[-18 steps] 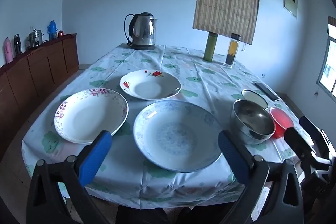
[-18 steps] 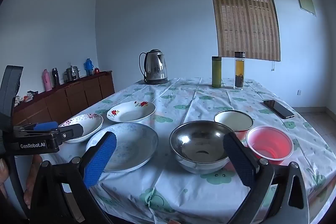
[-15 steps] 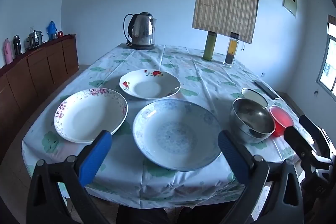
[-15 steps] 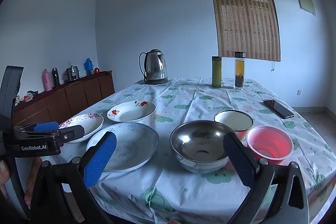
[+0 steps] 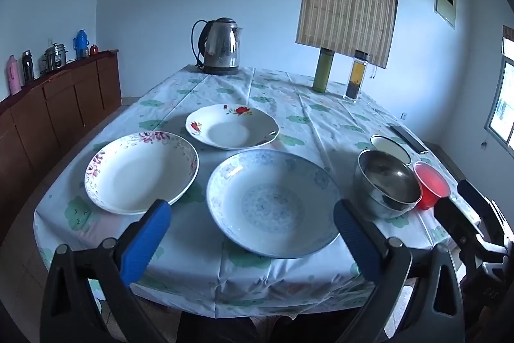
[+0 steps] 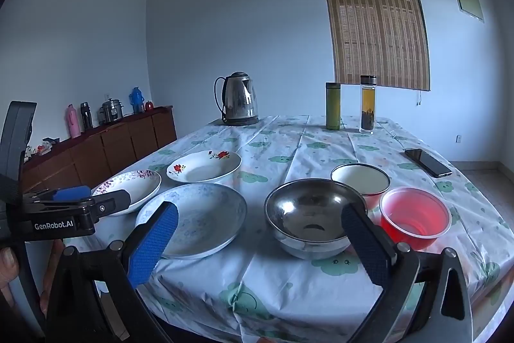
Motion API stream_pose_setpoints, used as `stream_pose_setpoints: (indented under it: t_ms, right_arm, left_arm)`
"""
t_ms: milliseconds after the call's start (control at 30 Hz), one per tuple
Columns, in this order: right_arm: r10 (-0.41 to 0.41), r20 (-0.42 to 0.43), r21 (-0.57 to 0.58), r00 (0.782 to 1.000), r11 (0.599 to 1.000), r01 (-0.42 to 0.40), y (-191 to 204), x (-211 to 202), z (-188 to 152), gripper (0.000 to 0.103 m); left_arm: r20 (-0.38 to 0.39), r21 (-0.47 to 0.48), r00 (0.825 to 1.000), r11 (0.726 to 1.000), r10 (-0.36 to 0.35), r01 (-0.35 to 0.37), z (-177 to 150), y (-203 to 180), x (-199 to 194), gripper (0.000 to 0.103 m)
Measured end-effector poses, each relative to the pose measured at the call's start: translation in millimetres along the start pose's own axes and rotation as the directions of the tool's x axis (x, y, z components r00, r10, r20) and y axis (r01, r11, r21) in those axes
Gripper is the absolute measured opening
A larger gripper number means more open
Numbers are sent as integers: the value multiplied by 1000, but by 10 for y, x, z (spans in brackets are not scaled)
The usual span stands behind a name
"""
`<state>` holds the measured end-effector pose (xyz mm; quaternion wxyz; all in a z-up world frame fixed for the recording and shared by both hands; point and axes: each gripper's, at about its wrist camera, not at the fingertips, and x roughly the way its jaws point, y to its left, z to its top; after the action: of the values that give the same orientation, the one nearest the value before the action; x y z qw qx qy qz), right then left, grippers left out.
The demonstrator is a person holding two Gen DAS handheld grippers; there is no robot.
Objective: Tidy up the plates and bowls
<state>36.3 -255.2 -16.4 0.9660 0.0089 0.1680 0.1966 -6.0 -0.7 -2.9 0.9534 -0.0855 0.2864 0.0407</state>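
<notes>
Almost nothing had shifted since the earlier frames: both grippers hung at the tabletop's near edge, the dishes sitting as before. Left gripper had its jaws wide apart, holding nothing; the large pale-blue patterned plate lay between and just beyond the blue pads, near the near edge. A white plate with pink floral rim sat to its left, a white plate with red flowers farther back. Right gripper likewise stood with jaws apart and empty, the round stainless-steel bowl lying between them. A translucent red plastic bowl sat just beside it toward the right edge, a white enamel bowl behind.
</notes>
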Motion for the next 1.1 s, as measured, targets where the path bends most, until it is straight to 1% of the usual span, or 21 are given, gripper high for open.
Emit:
stream_pose_setpoints:
  t_ms: [1100]
  right_arm:
    - [5, -15, -12, 1000, 1000, -5, 48, 4, -36, 102]
  left_arm:
    - [12, -6, 1000, 1000, 13, -13, -5, 10, -26, 103]
